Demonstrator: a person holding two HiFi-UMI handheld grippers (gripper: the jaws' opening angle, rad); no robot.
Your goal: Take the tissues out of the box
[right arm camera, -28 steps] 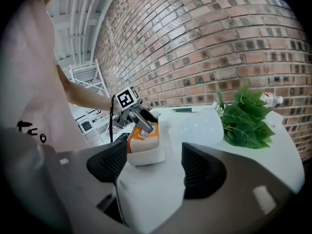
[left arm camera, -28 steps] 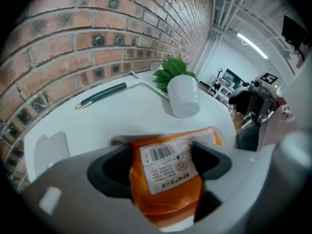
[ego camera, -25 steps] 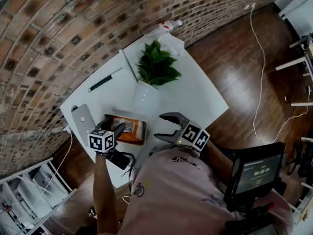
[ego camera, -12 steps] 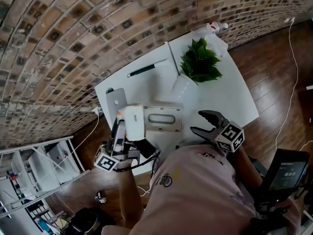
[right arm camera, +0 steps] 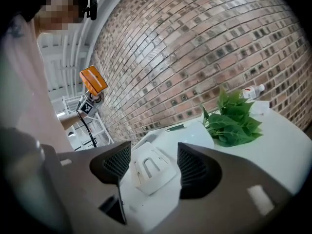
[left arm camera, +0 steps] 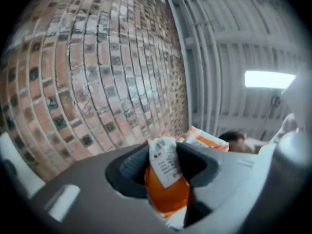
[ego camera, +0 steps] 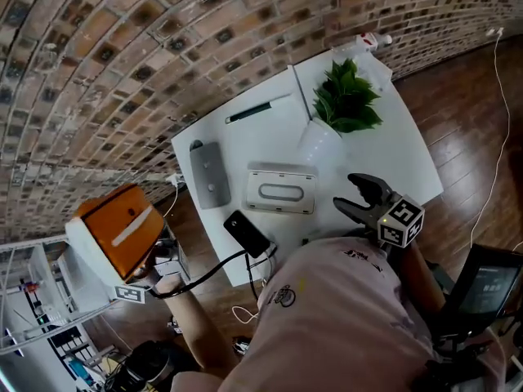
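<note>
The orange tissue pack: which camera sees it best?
The head view: the whole orange plastic tissue pack shows there, held off the white table by the left gripper. The left gripper view shows only a crumpled end pinched in its jaws. The right gripper view shows it tiny and far off.

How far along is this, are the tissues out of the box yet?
Mostly done: the orange tissue pack is out, clamped in the left gripper and held up beside the table. The white box lies on the table; the right gripper hovers open near it. Probably left: setting the pack down.
</note>
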